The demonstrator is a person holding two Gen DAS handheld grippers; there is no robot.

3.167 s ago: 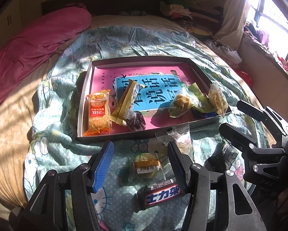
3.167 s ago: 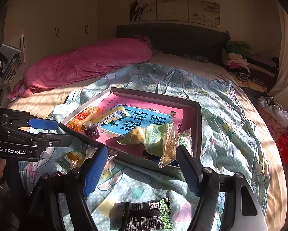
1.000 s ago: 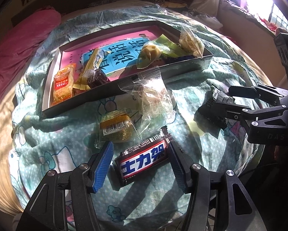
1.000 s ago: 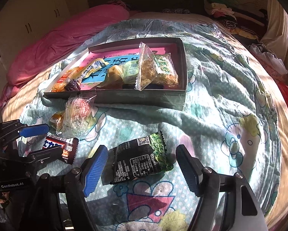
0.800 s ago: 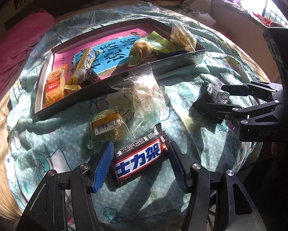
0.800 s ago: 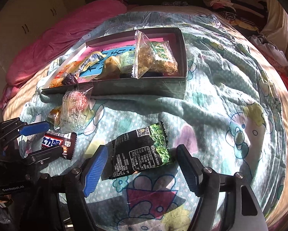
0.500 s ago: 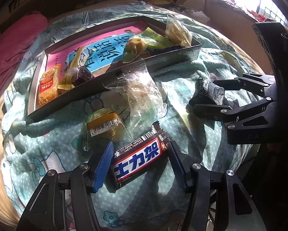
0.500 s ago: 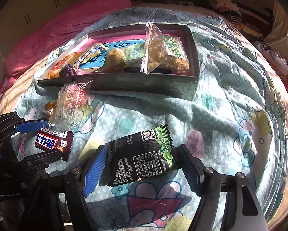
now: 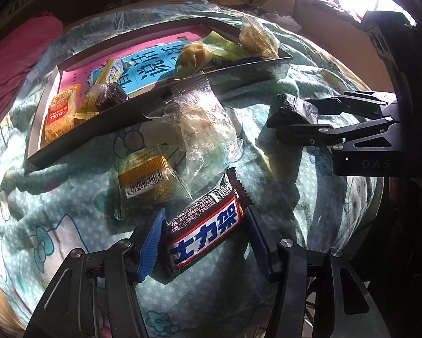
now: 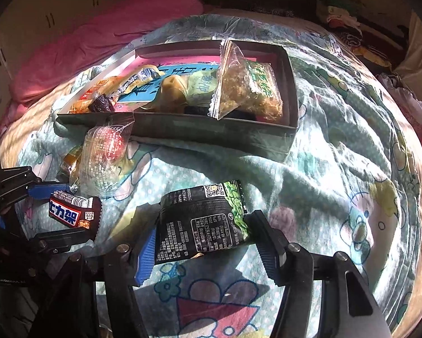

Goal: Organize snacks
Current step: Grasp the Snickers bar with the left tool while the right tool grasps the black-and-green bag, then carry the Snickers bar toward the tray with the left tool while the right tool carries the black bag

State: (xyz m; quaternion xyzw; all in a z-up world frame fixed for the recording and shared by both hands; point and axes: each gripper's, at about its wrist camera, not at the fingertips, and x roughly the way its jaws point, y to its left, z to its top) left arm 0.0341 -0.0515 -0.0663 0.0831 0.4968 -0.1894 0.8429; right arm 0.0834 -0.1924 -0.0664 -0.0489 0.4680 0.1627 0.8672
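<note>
- Brown-wrapped chocolate bar sits between the blue pads of the left gripper; its long axis runs across the gap, slightly tilted, so the jaws bear on its two ends. The pads touch or very nearly touch the wrapper; judged as closed on the bar, which looks raised off the blanket in the right wrist view.
- Black snack packet sits likewise between the pads of the right gripper, long axis across the gap, green end towards the right pad. Jaws are narrow and grip it at both ends.
- Each hand is thus nearest its own item; both lie directly ahead of their jaws, with the tray beyond.
- Against the view of half a second earlier, both gaps have narrowed onto the wrappers, and the cameras sit slightly closer.
- Further out, on the blanket: a yellow barcoded packet and a clear crinkled packet, touching each other; the clear one leans against the tray wall. Neither is held.
- Farthest: the grey tray with pink lining, already holding several snacks, including an orange packet at its left end.
- Judgement: the next move is carrying both items forward and over the near wall.
</note>
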